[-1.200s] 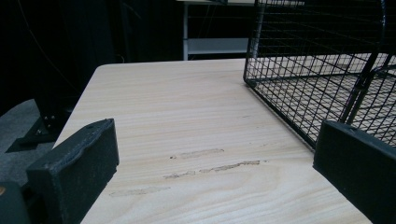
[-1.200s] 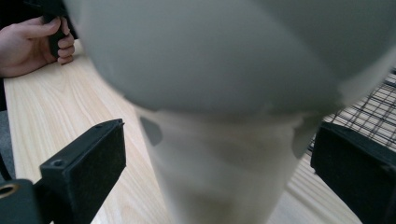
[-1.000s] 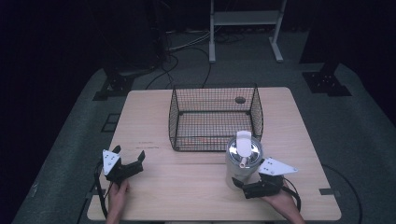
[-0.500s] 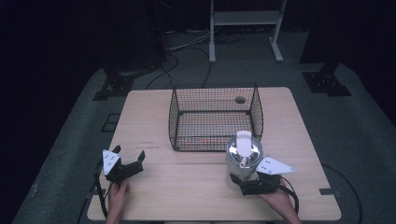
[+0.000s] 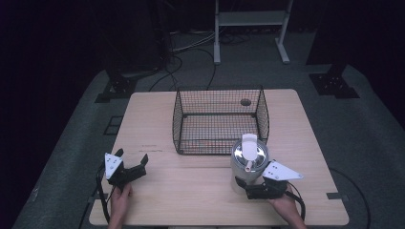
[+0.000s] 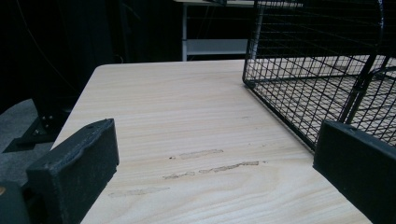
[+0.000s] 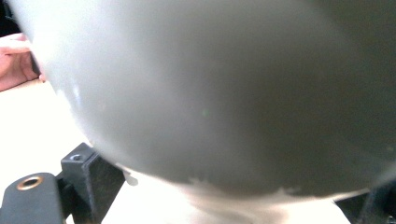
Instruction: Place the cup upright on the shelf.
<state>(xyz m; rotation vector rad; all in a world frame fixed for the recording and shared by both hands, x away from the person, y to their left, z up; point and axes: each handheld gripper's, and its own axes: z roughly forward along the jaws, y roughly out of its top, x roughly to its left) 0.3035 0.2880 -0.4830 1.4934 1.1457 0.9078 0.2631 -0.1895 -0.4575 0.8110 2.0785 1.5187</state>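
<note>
A pale wooden table (image 5: 191, 191) stands on grey carpet in a dark room, with black cables and a white metal stand (image 5: 250, 19) on the floor beyond its far edge. At the near left, the left gripper (image 5: 130, 162) rests on the tabletop in a hand (image 5: 119, 202), its jaws spread wide with nothing between them; bare wood runs from it to the left edge and ahead toward the far side. In the middle, nearer the far edge, sits a black wire basket (image 5: 179, 119), open at the top; I see nothing lying in it. Just in front of the basket's near right corner stands a silver canister (image 5: 239, 167) with a white-handled lid. The right gripper (image 5: 243, 186) is at the canister's near side, low down; its jaws flank the body, but whether they press it I cannot tell. Open tabletop lies to the right.
</note>
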